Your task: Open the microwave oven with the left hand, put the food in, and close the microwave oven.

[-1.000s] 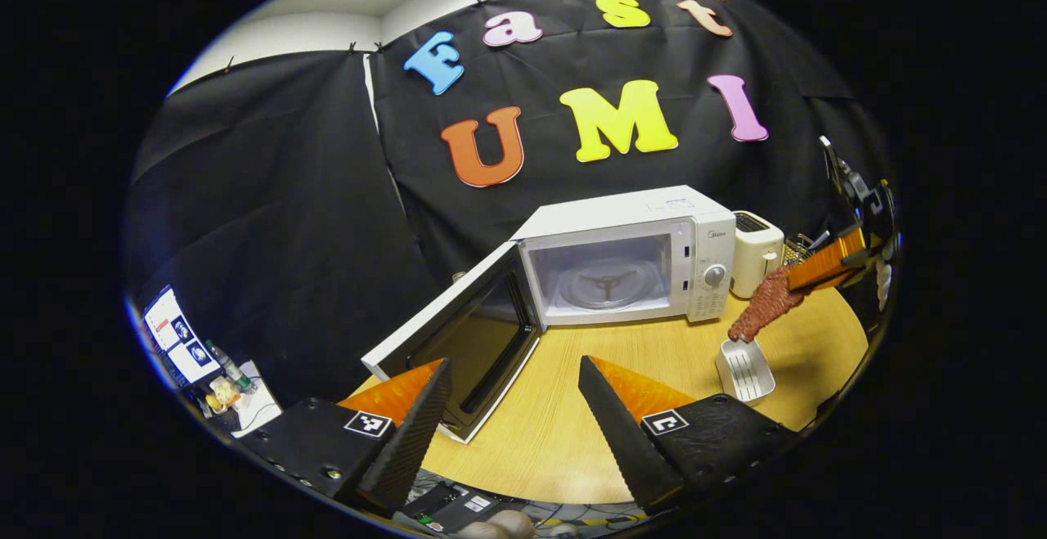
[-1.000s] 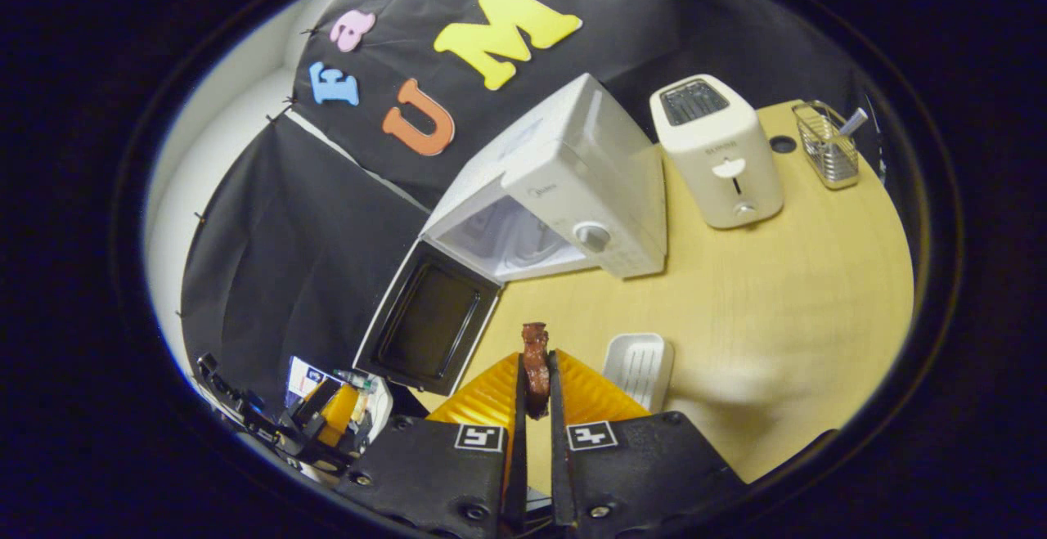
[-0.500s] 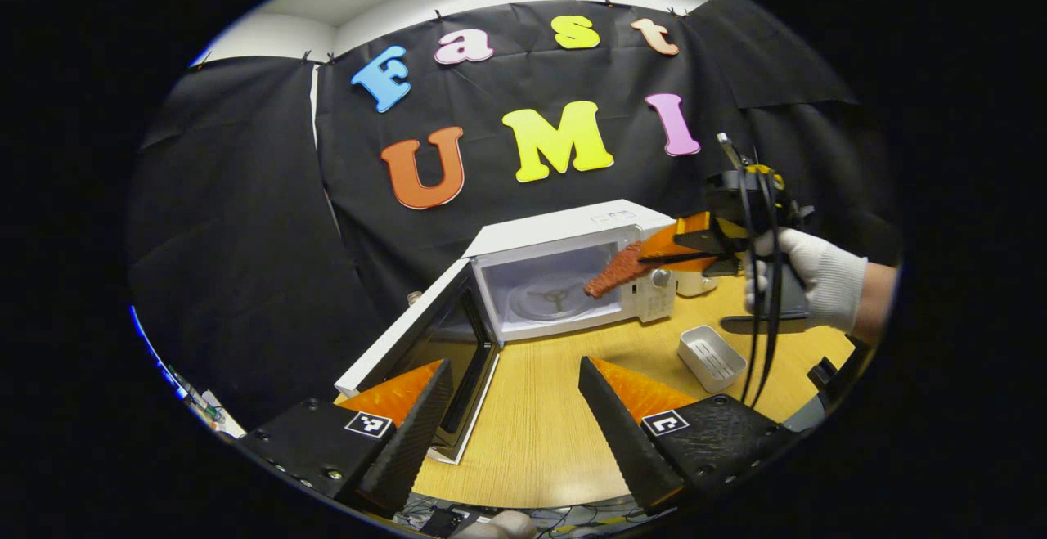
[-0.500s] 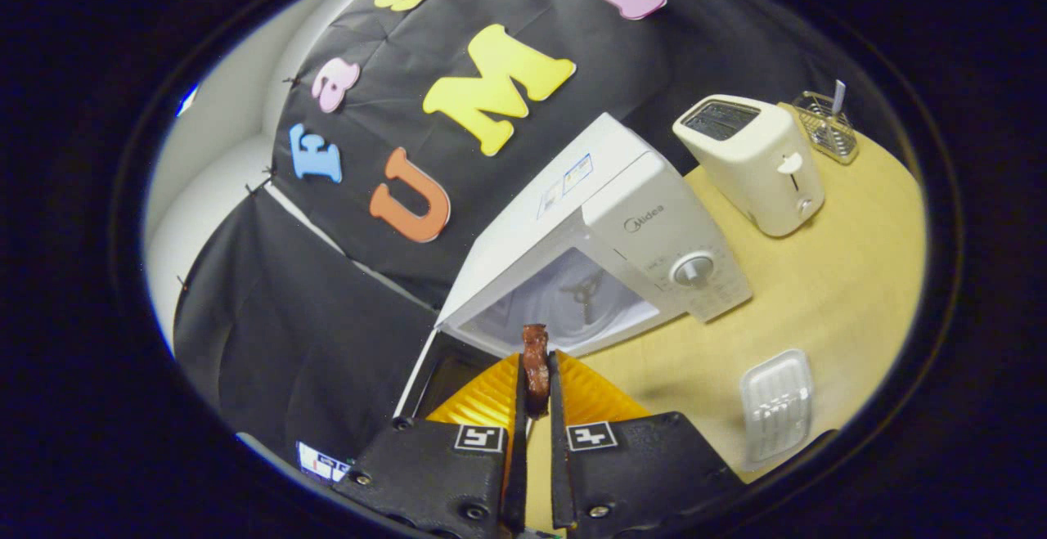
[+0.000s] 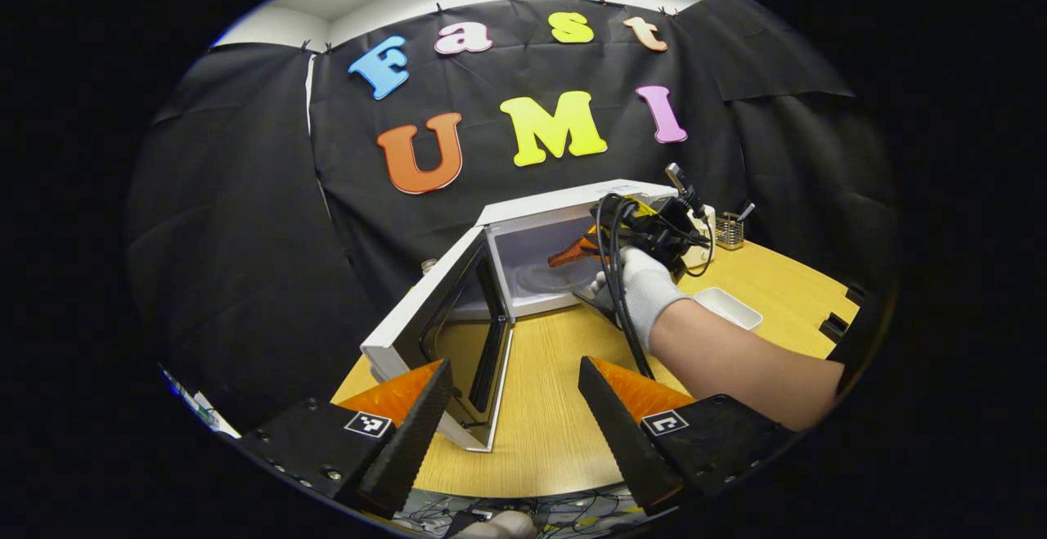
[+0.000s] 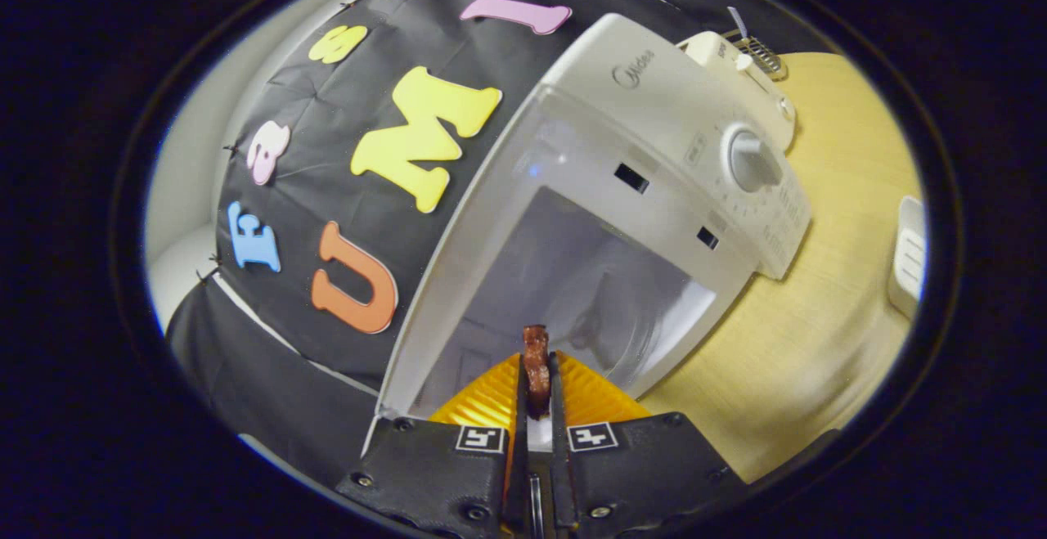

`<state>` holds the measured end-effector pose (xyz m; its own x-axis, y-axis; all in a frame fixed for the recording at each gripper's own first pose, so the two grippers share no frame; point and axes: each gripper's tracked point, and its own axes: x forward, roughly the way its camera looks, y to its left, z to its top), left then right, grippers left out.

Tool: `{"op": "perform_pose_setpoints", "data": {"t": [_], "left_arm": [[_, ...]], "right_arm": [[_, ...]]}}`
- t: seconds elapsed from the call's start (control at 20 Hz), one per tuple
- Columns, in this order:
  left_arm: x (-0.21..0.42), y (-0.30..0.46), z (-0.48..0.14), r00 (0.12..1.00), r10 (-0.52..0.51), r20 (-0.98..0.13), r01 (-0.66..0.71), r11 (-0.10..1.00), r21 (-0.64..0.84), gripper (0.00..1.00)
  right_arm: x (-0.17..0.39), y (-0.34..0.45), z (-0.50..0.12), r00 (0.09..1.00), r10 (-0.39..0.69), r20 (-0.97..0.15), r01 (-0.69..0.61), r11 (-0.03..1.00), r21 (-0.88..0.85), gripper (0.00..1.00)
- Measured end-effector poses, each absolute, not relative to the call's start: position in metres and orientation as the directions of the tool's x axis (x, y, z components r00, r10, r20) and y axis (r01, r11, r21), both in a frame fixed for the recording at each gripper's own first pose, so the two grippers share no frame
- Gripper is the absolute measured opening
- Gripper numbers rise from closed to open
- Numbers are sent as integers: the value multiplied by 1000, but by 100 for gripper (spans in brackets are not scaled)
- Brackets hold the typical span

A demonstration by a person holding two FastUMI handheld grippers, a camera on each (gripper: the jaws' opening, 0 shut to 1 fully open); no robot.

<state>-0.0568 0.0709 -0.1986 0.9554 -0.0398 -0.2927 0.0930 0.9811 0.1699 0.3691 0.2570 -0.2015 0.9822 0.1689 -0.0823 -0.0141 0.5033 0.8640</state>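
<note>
In the left gripper view, the left gripper (image 5: pixel 515 408) hangs with jaws spread and empty before the white box-shaped microwave oven (image 5: pixel 564 253), near its swung-out door (image 5: pixel 433 322); a gloved hand (image 5: pixel 642 285) reaches the right gripper (image 5: pixel 582 249) into the cavity from the wooden counter (image 5: pixel 548 416) side. In the right gripper view, the right gripper (image 6: pixel 536 384) has jaws closed on a reddish-brown strip of food (image 6: pixel 536 363), long axis pointing straight into the cavity mouth, clearly the nearer hand; this view adds the control dial (image 6: pixel 752 161)

Right gripper (image 6: pixel 536 375) jaws clamped on brown food (image 6: pixel 536 363), before open microwave (image 6: pixel 654 163) cavity, wooden table (image 6: pixel 826 310)
</note>
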Motion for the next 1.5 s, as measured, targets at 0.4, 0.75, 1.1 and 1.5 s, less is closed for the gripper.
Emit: {"op": "perform_pose_setpoints", "data": {"t": [0.4,0.75,1.1,1.5], "left_arm": [[-57,90,-213,946,-39,-321,94,983,157,95],[-52,90,-212,943,-50,-330,100,985,138,95],[-44,84,-205,944,-54,-327,100,987,125,95],[-28,78,-127,972,-93,-215,110,992,67,95]], "right_arm": [[431,279,-233,994,61,-93,39,596,802,15],[438,270,-242,991,-26,-130,98,805,585,27],[422,258,-228,992,-36,-120,90,873,480,87],[302,254,-149,986,88,-144,-9,881,473,98]]}}
